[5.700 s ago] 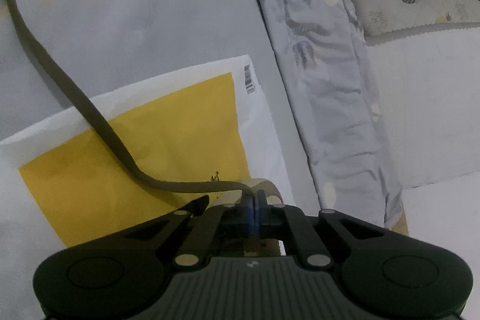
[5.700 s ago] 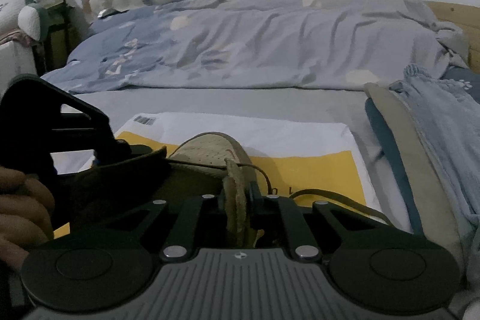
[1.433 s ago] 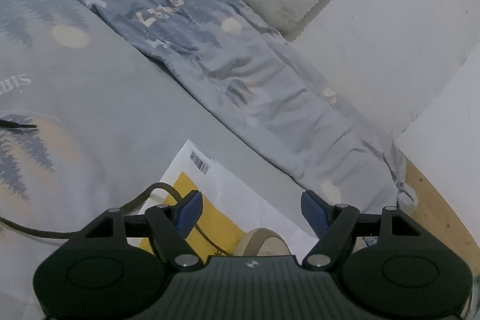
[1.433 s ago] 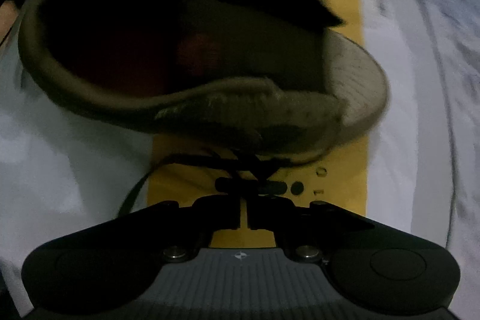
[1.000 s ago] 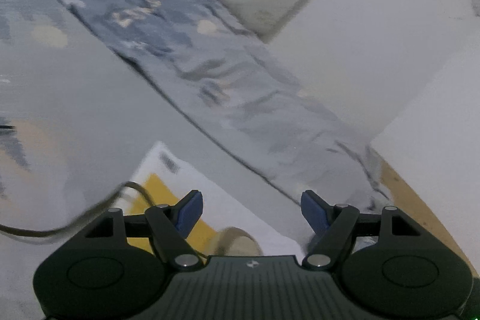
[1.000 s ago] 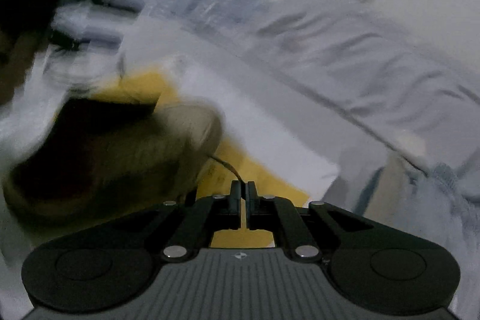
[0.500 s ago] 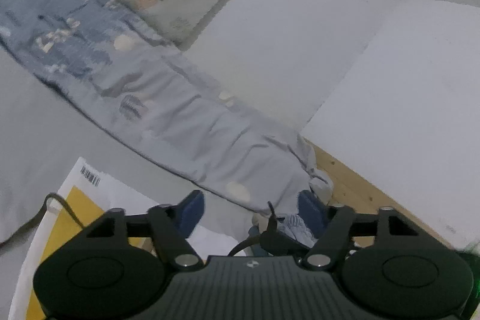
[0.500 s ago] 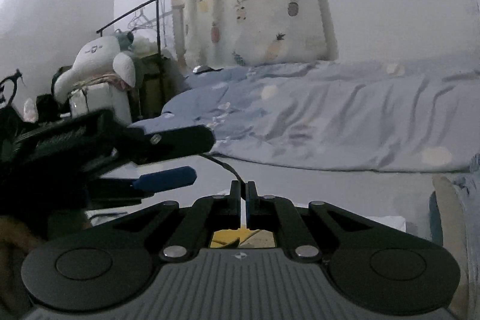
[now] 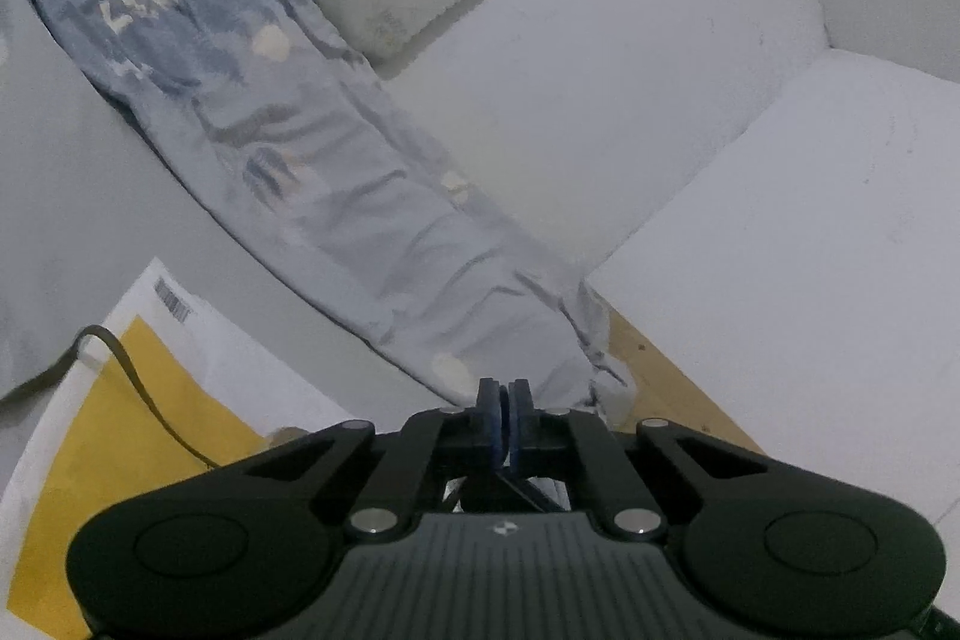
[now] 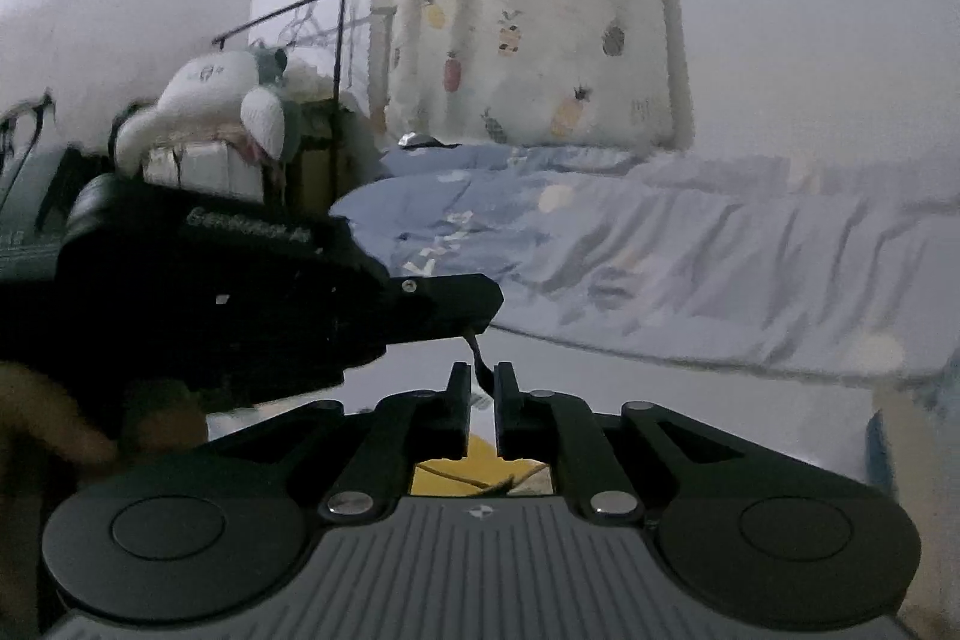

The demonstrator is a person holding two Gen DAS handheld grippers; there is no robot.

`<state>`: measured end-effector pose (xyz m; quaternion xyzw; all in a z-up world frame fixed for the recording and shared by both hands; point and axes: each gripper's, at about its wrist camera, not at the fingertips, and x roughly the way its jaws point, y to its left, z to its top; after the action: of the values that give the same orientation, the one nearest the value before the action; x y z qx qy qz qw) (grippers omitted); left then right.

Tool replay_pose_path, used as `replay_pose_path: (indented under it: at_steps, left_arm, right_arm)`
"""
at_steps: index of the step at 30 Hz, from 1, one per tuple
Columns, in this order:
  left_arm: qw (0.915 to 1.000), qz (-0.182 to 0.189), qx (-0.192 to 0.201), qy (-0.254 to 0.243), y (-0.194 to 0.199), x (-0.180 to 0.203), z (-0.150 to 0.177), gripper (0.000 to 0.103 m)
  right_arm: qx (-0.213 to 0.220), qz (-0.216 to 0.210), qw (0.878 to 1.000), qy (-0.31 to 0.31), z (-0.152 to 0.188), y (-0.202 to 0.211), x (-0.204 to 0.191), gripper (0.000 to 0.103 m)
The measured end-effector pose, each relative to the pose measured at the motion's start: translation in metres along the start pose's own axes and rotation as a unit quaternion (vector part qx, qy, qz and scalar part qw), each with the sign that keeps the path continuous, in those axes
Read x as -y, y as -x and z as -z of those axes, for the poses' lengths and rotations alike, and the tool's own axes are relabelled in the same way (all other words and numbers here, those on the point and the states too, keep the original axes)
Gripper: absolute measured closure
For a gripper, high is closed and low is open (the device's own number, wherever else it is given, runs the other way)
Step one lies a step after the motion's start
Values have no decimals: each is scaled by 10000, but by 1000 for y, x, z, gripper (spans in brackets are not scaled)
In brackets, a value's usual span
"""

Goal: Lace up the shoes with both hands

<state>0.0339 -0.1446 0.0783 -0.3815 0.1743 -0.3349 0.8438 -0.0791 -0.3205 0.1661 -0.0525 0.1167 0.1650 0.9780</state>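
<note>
1. The left hand-held gripper [image 9: 503,394] was clamped shut. In the right wrist view it [image 10: 474,322] reached in from the left and pinched the lace tip [image 10: 478,358] at its fingertips.
2. The right hand-held gripper [image 10: 480,382] sat just below it. Its jaws were opening, with a narrow gap showing and the lace tip between them. Whether the pads pressed on it could not be told.
3. This looked like a hand-over of the lace end. To do it well, the left grip should hold firm before the right lets go completely. The lace should stay lightly taut, so it does not slip back through its eyelet.
4. The shoe itself was out of view. Only a sliver of something tan, perhaps the shoe, showed above the left gripper's body.
5. The lace [image 9: 141,382] trailed in a loop over the yellow-and-white mailer bag [image 9: 120,436] on the bed [image 9: 120,220].
6. Count: two hand-held grippers, one lace visible, one mailer bag and one quilt [image 10: 690,268].
</note>
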Motion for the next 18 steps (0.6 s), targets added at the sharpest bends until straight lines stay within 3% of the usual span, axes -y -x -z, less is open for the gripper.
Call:
replay_pose_path:
  at_steps: [4,7,11,18]
  left_arm:
    - [9999,66,-79,-97,0,-1,-3,103]
    - [9996,109,-129,-235,2,1,-3,103]
    - [9993,98,-241,-273,-1,2,1,103]
    - [9993,114,-299,-167,-2,1,3,103]
  right_arm:
    - [105,206,9988,423,-3,4,-14,74]
    - [132,296,9970,704,-3,5,-22,74]
    - [100,437,9927,1120,1,6,-33,89]
    - [82,546,9871,1502,7,3,-45,91]
